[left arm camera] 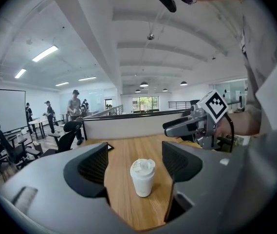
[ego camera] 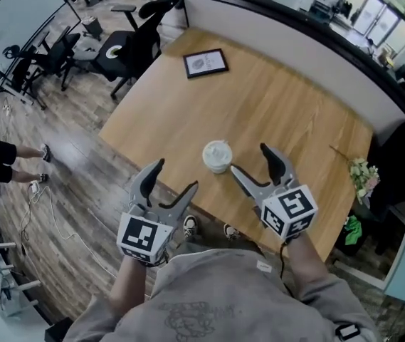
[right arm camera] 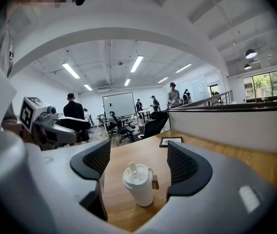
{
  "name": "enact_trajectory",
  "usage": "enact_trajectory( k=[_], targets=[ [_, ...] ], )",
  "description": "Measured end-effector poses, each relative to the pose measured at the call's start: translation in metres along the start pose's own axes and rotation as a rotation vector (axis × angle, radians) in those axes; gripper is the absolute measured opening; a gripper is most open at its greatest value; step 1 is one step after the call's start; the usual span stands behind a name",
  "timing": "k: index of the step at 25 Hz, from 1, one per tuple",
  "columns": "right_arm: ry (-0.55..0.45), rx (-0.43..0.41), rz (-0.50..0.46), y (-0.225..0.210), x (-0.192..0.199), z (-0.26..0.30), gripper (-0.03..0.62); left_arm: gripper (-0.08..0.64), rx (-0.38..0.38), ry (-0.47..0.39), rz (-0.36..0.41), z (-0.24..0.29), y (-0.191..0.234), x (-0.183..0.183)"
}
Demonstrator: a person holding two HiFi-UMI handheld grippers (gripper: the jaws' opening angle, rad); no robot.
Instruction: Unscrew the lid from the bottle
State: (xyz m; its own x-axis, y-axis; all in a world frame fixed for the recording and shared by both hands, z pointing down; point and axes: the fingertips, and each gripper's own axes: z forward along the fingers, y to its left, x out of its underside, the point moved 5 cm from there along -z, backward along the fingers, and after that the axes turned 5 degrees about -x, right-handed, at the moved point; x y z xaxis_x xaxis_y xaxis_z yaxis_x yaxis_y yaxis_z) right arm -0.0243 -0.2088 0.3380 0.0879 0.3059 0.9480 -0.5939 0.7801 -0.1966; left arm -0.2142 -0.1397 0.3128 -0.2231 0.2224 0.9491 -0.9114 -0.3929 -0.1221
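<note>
1. Head view: the white bottle (ego camera: 217, 156), its lid (ego camera: 217, 150) on, stands upright on the wooden tabletop (ego camera: 280, 105) near the front edge. The left hand-held gripper (ego camera: 178, 174) hangs to its left, nearer the person. The right hand-held gripper (ego camera: 248, 158) is just beside it on the right. Neither touches it.
2. Left gripper view: the jaws stand wide apart and grip nothing; the bottle shows in the gap beyond them.
3. Right gripper view: the jaws are likewise wide apart and empty, with the bottle upright ahead between them, untouched.
</note>
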Motion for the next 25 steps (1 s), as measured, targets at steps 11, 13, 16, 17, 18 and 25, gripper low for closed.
enact_trajectory(
  k=[11, 13, 16, 17, 18, 25],
  targets=[
    [-0.041, 0.215, 0.044, 0.029, -0.01, 0.005, 0.359, 0.347, 0.248, -0.073, 0.072, 0.013, 0.033, -0.008],
    [-0.043, 0.239, 0.05, 0.035, -0.009, 0.002, 0.359, 0.347, 0.273, -0.076, 0.066, 0.012, 0.035, -0.008],
    [-0.046, 0.267, 0.057, 0.041, -0.004, -0.003, 0.359, 0.347, 0.306, -0.091, 0.075, 0.011, 0.035, -0.005],
    [-0.048, 0.275, 0.057, 0.042, -0.003, -0.004, 0.359, 0.347, 0.317, -0.095, 0.084, 0.011, 0.034, -0.003],
    [-0.05, 0.281, 0.055, 0.043, -0.001, -0.005, 0.359, 0.348, 0.326, -0.096, 0.088, 0.012, 0.033, -0.002],
    [-0.068, 0.237, 0.01, 0.043, 0.002, 0.005, 0.359, 0.351, 0.36, -0.126, 0.108, 0.023, 0.023, 0.013]
  ],
)
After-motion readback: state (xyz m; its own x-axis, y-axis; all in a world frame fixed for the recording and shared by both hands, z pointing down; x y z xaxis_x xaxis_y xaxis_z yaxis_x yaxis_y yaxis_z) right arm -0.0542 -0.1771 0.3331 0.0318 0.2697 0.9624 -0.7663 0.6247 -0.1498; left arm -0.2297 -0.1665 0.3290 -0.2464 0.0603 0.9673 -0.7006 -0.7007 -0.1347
